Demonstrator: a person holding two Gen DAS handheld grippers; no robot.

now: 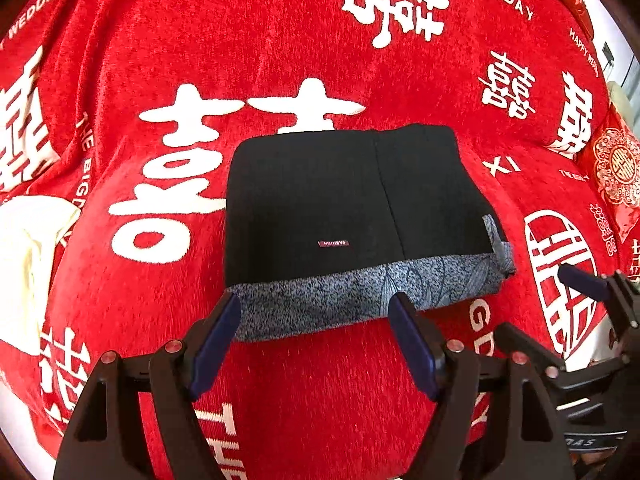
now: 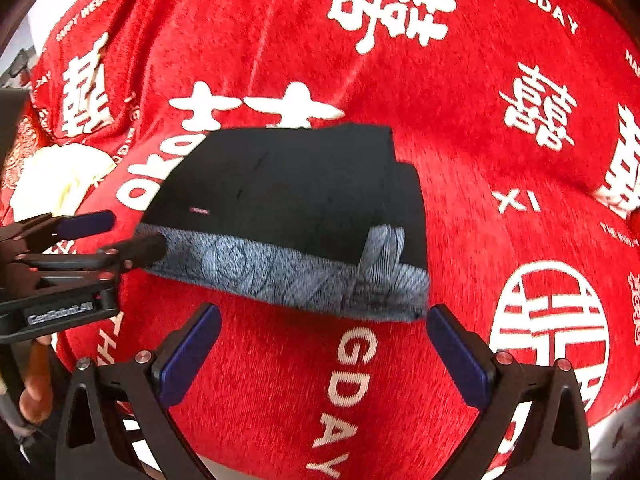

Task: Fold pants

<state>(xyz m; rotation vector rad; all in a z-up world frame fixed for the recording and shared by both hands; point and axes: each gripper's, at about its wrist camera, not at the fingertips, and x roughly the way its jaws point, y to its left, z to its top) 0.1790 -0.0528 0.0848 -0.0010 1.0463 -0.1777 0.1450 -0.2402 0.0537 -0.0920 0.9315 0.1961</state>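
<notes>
Surface: red blanket [image 1: 320, 380] under folded pants [image 1: 340, 208].
Fingers: my left gripper [image 1: 316, 340] and right gripper [image 2: 324, 354] spread wide, empty.
Risk: snagging grey waistband [image 2: 288, 276] could undo the fold.

The black pants [image 1: 352, 196] are folded into a compact rectangle, laid flat, with the grey patterned waistband [image 1: 360, 296] turned nearest.

Red wedding-print blanket [image 1: 320, 40] (white characters) covers surface; cream cloth [image 1: 28, 248] at edge.
</notes>
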